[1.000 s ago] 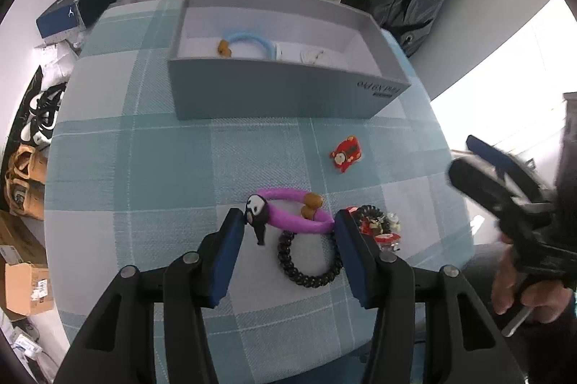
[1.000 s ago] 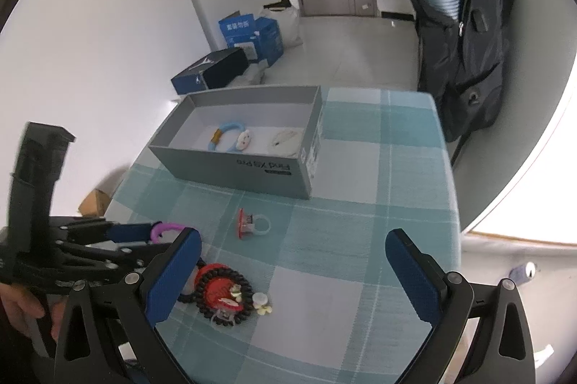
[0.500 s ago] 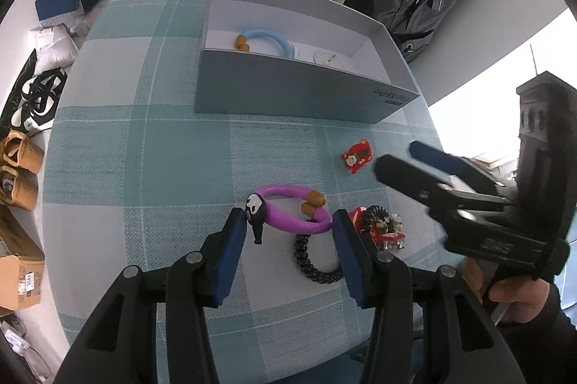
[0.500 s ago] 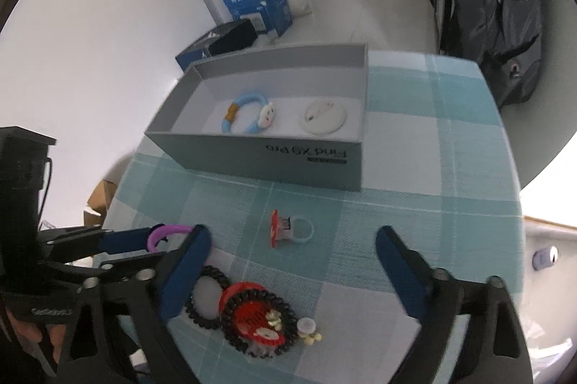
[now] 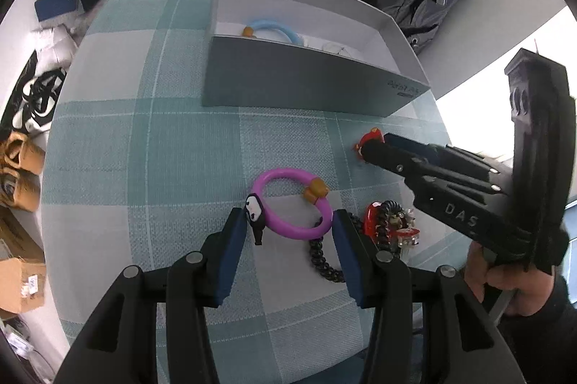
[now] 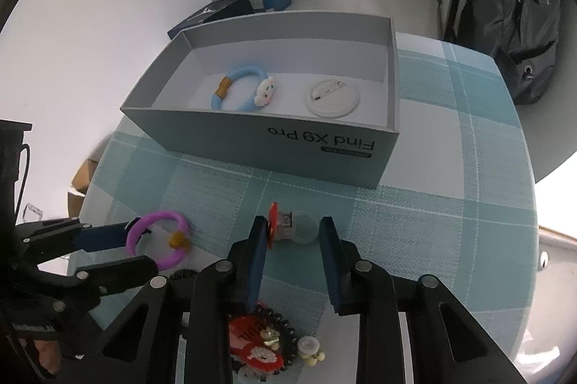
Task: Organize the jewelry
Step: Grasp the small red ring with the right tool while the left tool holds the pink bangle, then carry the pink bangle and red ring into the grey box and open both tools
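My left gripper (image 5: 288, 221) is shut on a purple bracelet (image 5: 288, 228) with a ghost charm and orange bead, held just above the checked cloth; it also shows in the right wrist view (image 6: 158, 239). My right gripper (image 6: 294, 232) is open around a red and clear ring (image 6: 288, 227) lying on the cloth, fingers close on both sides. The ring shows at the gripper tip in the left wrist view (image 5: 369, 140). The grey box (image 6: 324, 145) holds a blue bracelet (image 6: 241, 88) and a white round disc (image 6: 331, 97).
A black coiled hair tie (image 5: 321, 257) and a red beaded ornament cluster (image 5: 391, 227) lie on the cloth near both grippers. The round table's edge (image 6: 533, 239) curves on the right. Cardboard boxes and shoes sit on the floor, a black jacket behind.
My right gripper came down and forward over the red ring and narrowed around it. My left gripper lifted the purple bracelet slightly and tilted it off the black hair tie.
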Tool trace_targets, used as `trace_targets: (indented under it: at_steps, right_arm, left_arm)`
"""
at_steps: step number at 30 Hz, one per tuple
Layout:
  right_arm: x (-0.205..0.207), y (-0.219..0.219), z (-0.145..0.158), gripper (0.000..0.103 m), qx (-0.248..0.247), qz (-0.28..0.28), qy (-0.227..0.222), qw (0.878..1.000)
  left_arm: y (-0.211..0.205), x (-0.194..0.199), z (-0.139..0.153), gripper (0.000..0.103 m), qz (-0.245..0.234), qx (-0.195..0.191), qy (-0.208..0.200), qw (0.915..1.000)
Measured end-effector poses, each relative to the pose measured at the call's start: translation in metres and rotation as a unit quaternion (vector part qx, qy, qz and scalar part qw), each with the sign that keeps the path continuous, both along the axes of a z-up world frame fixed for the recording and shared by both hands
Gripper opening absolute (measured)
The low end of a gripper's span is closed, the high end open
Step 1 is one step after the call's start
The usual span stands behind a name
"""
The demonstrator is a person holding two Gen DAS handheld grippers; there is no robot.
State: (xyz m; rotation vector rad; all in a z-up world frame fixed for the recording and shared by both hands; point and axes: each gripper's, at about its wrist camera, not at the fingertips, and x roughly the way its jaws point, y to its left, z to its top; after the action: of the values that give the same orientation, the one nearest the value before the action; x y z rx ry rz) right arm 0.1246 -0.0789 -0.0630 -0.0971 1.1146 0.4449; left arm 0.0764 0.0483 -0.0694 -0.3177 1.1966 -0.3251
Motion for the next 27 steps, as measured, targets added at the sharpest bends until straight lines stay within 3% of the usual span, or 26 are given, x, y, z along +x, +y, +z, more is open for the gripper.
trace_targets:
  at_steps: [5,19,27]
  right_arm:
    - [-0.007,-0.009,0.011,0.027,0.016,-0.001,-0.007,1.0]
    - [-0.015,-0.03,0.034,0.027,0.053,-0.005,-0.021,0.998]
    - [-0.023,-0.032,0.047,0.027,0.07,0.001,-0.036,0.997]
  left_arm:
    - [-0.002,0.002,0.0,0.043,-0.005,0.003,-0.009,0.9999]
    - [0.011,0.001,0.011,0.042,0.022,-0.036,-0.03,0.9986]
    - [0.014,-0.014,0.036,0.042,0.032,-0.049,-0.066,0.9961]
